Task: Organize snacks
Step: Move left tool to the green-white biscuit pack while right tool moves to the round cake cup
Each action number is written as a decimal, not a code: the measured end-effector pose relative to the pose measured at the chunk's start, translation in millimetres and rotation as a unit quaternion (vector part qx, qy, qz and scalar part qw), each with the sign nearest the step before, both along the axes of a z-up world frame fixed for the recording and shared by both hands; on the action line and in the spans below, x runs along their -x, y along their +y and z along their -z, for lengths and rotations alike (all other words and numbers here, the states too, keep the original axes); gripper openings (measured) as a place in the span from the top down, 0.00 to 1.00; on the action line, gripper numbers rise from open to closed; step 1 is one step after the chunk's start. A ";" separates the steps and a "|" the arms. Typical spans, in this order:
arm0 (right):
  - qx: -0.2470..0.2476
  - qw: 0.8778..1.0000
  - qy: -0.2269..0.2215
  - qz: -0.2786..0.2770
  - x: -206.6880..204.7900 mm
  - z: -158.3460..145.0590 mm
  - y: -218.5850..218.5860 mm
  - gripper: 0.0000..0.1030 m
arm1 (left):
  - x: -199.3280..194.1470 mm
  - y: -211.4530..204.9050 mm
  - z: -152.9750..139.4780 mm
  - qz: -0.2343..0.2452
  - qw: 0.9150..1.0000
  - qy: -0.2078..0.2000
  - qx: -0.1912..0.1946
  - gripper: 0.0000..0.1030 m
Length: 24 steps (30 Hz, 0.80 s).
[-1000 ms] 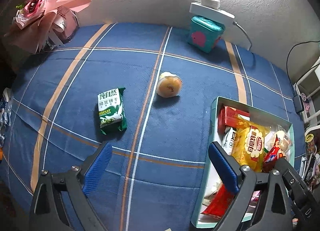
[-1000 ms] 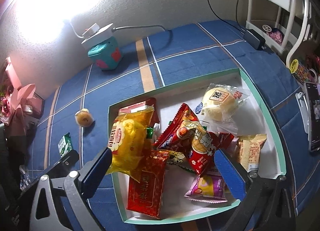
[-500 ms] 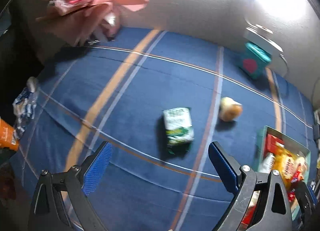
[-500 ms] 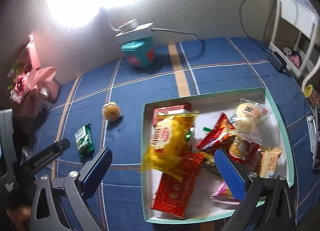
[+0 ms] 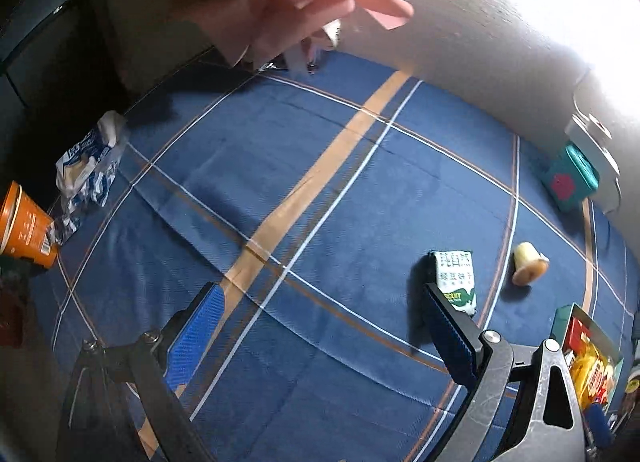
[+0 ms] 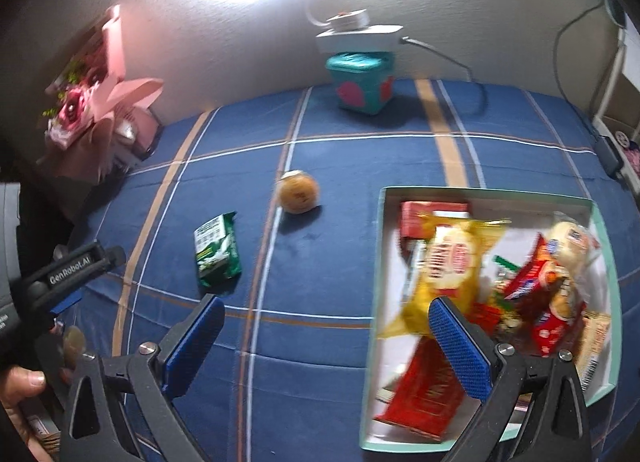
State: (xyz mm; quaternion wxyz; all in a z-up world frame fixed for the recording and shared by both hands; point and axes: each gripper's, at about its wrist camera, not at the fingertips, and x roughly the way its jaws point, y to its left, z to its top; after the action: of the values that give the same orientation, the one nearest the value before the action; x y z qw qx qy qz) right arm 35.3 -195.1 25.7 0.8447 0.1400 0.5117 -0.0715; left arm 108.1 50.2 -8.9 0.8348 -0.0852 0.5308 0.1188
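While both pairs of blue-padded fingers stand spread wide with nothing between them, the left gripper [image 5: 320,338] hangs over bare blue plaid cloth [image 5: 280,190] and the right gripper [image 6: 326,346] hangs over the cloth at the near left edge of the tray [image 6: 378,262]. That tray is a shallow box with a pale green rim and white floor, crowded with packets: a red foil pack [image 6: 420,398] nearest, a crinkled yellow bag [image 6: 448,262] above it, red wrappers [image 6: 548,302] to the right, and a pale round bun in clear film [image 6: 568,238] at the far right corner. Just left of the tray, out on the cloth, lies a small green-and-white biscuit packet [image 6: 216,254], flat on its back, its white upper half printed with dark characters in the left wrist view [image 5: 456,278]. Beyond it and a little right sits a round golden-brown pastry [image 6: 298,192] in clear wrap, apart from the packet. Farther back, against the wall, stands a teal box with pink shapes [image 6: 360,84] bearing a white power strip [image 6: 358,36], and a pink-wrapped bouquet [image 6: 96,102] sits in the far left corner. An orange cup [image 5: 24,226] and crumpled blue-and-white wrapper [image 5: 88,166] lie at the cloth's left edge.
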 end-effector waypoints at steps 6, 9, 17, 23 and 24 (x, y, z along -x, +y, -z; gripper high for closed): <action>-0.005 1.000 0.005 -0.022 -11.9 12.0 17.0 0.00 | -8.1 -6.9 10.8 0.008 1.000 0.013 0.009 0.06; -0.016 1.000 0.007 -0.024 -20.4 20.2 18.6 0.00 | -12.4 -13.2 17.8 0.016 1.000 0.021 0.010 0.06; -0.015 1.000 0.018 -0.008 -41.2 39.8 12.7 0.00 | -33.3 -25.4 35.2 0.033 0.998 0.043 0.024 0.06; -0.003 1.000 0.019 -0.004 -60.1 48.9 10.1 0.00 | -48.7 -30.9 43.1 0.043 0.997 0.044 0.042 0.06; -0.002 1.000 0.018 -0.005 -63.1 49.3 10.4 0.00 | -50.3 -31.3 44.2 0.044 0.997 0.044 0.044 0.06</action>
State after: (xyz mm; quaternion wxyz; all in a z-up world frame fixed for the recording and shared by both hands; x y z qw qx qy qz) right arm 98.3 -184.7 -23.6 0.8354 0.1382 0.5274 -0.0690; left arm 158.3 18.9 -53.1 0.8105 -0.0931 0.5750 0.0621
